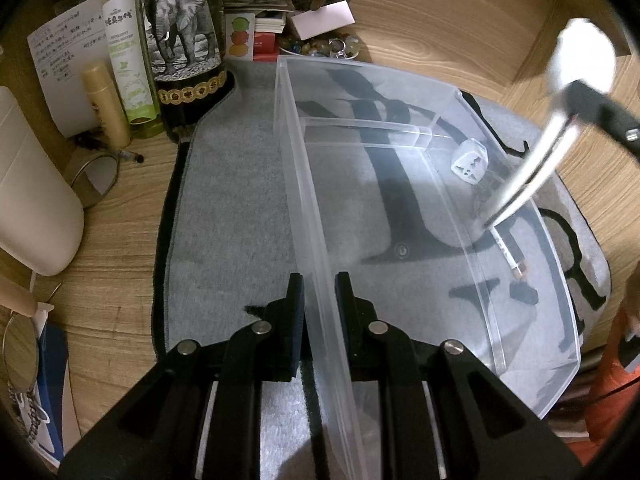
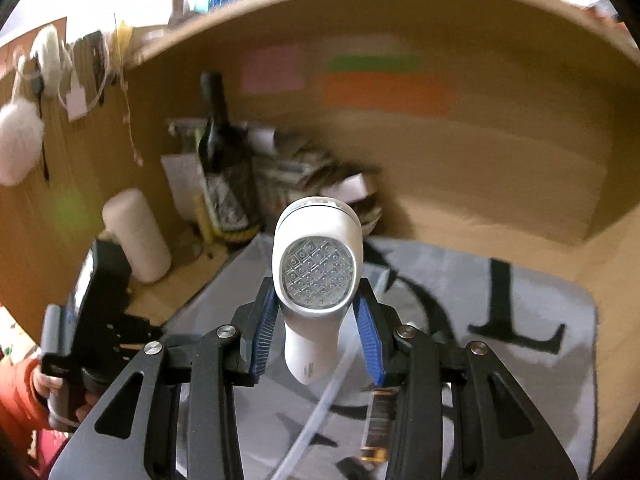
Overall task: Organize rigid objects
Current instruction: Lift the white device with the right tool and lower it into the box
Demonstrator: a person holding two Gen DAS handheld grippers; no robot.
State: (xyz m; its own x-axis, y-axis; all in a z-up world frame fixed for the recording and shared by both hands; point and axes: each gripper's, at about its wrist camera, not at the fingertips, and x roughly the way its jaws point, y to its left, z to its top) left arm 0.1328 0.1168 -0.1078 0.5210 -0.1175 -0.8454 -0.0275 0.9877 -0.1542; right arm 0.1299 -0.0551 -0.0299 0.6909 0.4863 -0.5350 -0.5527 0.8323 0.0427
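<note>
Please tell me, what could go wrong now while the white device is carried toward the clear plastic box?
1. The right gripper holds the white lint shaver only at its narrow handle, with the heavy head above; it could tip or slip.
2. The left gripper pinches just one thin wall of the clear plastic box; a dropped device could jolt or tilt it.
3. The shaver may land on the small white adapter inside.

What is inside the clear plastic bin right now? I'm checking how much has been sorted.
The clear bin holds a white plug adapter and a thin stick-like item near its right wall. A blurred metal piece covers part of that side.
</note>
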